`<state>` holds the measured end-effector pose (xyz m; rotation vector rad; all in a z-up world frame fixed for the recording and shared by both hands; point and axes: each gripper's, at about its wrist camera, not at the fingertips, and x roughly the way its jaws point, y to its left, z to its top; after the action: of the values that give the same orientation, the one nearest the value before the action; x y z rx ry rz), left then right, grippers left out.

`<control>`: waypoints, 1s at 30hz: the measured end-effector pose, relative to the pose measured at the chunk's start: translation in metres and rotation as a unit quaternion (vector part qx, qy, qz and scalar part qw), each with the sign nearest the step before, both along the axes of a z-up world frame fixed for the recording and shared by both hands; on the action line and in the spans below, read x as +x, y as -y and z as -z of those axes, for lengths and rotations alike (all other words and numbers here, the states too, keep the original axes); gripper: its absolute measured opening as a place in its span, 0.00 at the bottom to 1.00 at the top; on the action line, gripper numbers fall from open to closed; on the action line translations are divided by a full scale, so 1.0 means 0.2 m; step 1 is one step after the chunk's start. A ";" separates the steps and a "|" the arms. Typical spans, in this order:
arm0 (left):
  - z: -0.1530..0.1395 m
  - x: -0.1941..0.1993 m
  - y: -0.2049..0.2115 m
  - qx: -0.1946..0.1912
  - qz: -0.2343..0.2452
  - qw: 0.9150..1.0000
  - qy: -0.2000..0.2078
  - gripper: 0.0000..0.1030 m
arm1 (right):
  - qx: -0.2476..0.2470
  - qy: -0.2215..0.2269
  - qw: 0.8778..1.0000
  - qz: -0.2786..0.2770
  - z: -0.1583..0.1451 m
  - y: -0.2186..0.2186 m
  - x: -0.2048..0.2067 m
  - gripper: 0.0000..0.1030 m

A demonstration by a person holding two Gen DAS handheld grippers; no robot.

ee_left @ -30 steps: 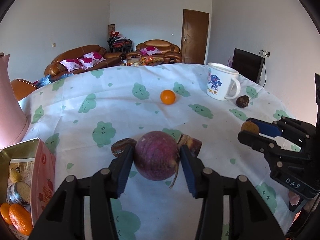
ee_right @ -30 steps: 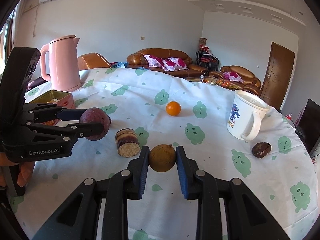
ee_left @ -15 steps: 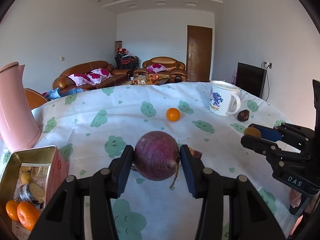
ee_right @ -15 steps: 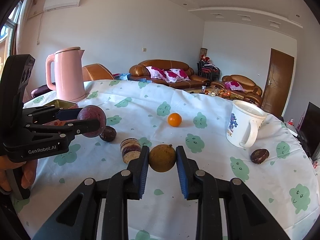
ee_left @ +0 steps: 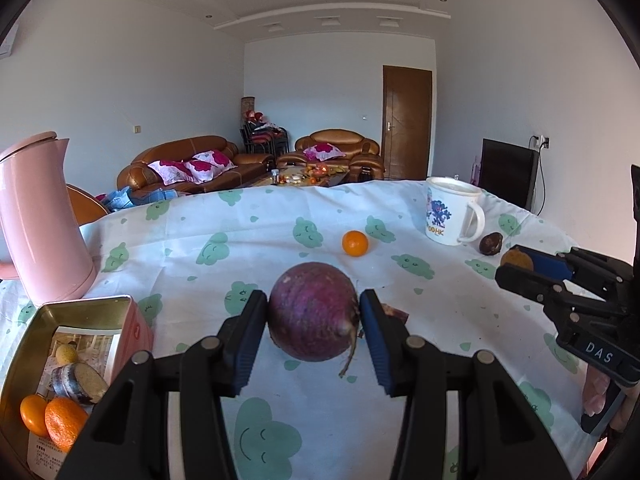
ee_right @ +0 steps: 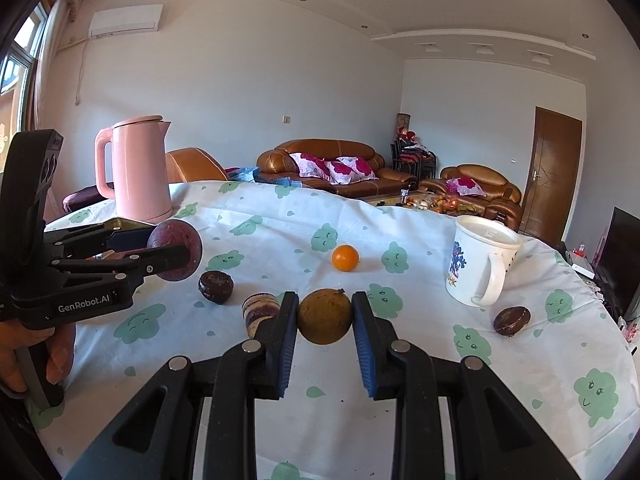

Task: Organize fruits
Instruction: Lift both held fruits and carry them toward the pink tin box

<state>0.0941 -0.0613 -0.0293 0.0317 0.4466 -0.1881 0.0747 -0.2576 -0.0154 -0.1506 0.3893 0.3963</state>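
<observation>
White cloth (ee_left: 280, 240) with green clouds covers the table; sofas stand behind.

Left wrist view: the left gripper (ee_left: 313, 320) holds a purple fruit (ee_left: 313, 316) between its pads, lifted above the cloth. One tin (ee_left: 80, 308) lies at lower left, with two oranges (ee_left: 52, 420) and one cut slice inside. On the cloth are one orange (ee_left: 355, 243), one mug (ee_left: 452, 216) and one dark fruit (ee_left: 491, 243). One pink kettle (ee_left: 40, 220) stands left.

Right wrist view: the right gripper (ee_right: 324, 320) is closed on a brown fruit (ee_right: 324, 316), also in the air. Two dark fruits (ee_right: 216, 286) and one cut piece (ee_right: 260, 312) lie loose.

I judge both fruits are being carried. Next, the purple fruit must go over the tin and be released there.
</observation>
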 end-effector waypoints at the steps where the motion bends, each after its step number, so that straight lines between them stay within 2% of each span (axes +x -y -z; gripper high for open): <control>1: 0.00 0.00 0.00 0.000 -0.001 1.000 0.002 0.48 | 0.002 0.003 1.000 0.000 0.00 0.00 0.00 0.28; 22: -0.04 -0.09 -0.01 0.001 -0.012 0.999 0.036 0.48 | 0.020 0.039 0.999 0.008 -0.02 0.04 -0.06 0.28; 30: -0.04 -0.11 -0.02 0.000 -0.016 0.999 0.042 0.48 | 0.021 0.038 0.999 0.002 -0.03 0.02 -0.07 0.28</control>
<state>0.0715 -0.0580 -0.0212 0.0314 0.3628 -0.1547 0.0613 -0.2617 -0.0097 -0.1230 0.3058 0.3943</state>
